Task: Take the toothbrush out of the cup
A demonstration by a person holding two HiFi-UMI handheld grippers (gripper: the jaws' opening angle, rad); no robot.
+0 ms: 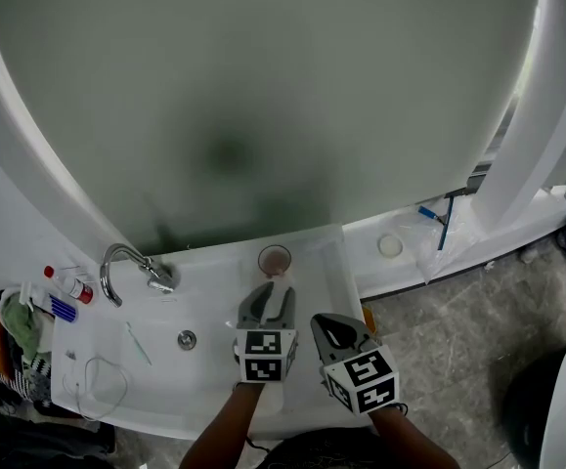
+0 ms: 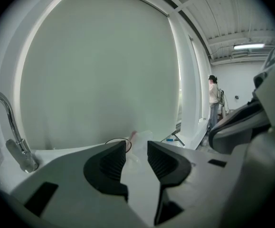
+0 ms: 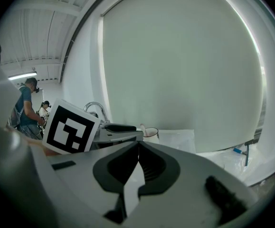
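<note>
A clear, reddish-tinted cup [image 1: 275,259] stands on the back rim of the white sink [image 1: 214,399]. A pale toothbrush [image 1: 279,285] leans out of it toward me. My left gripper [image 1: 269,297] is just in front of the cup, open, and the toothbrush's near end lies by its tips. In the left gripper view the pads [image 2: 112,161] are apart, with the cup [image 2: 122,144] and toothbrush [image 2: 134,136] beyond them, untouched. My right gripper [image 1: 333,328] hovers to the right, jaws shut and empty [image 3: 138,147]; its view shows the cup [image 3: 150,132].
A chrome faucet [image 1: 126,267] rises at the sink's back left, with a drain [image 1: 187,339] in the basin. A thin teal stick [image 1: 138,343] and a wire loop [image 1: 102,379] lie in the sink. Small bottles [image 1: 67,286] and a green cloth [image 1: 23,320] sit at the left edge.
</note>
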